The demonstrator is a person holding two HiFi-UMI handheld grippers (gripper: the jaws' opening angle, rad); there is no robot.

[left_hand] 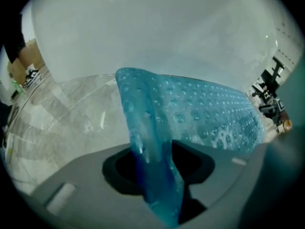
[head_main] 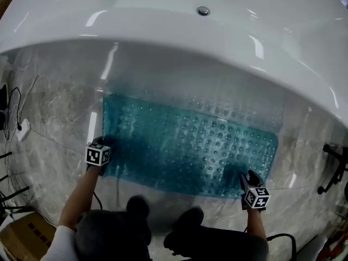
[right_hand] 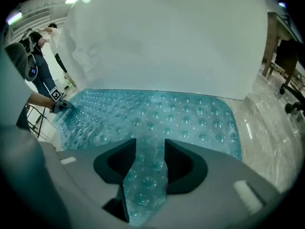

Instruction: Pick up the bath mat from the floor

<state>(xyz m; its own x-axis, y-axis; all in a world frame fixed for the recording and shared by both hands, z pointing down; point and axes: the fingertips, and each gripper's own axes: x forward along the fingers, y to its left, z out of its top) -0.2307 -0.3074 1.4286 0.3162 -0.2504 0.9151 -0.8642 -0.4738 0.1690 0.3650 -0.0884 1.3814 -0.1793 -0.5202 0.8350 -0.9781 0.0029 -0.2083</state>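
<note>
A translucent teal bath mat (head_main: pixel 190 145) with raised bubbles lies flat on the marble floor in front of a white bathtub (head_main: pixel 163 26). My left gripper (head_main: pixel 102 144) is at the mat's near left corner. In the left gripper view that corner of the mat (left_hand: pixel 190 118) rises in a fold, and the left gripper (left_hand: pixel 155 171) is shut on it. My right gripper (head_main: pixel 247 178) is at the mat's near right corner. There the mat's edge (right_hand: pixel 152 113) runs between the jaws of the right gripper (right_hand: pixel 150 166), which is shut on it.
The tub wall (right_hand: pixel 167 46) stands right behind the mat. Cables (head_main: pixel 16 118) and a cardboard box (head_main: pixel 22 238) lie at the left. A black stand (head_main: pixel 334 167) sits at the right. The person's shoes (head_main: pixel 185 219) are just short of the mat's near edge.
</note>
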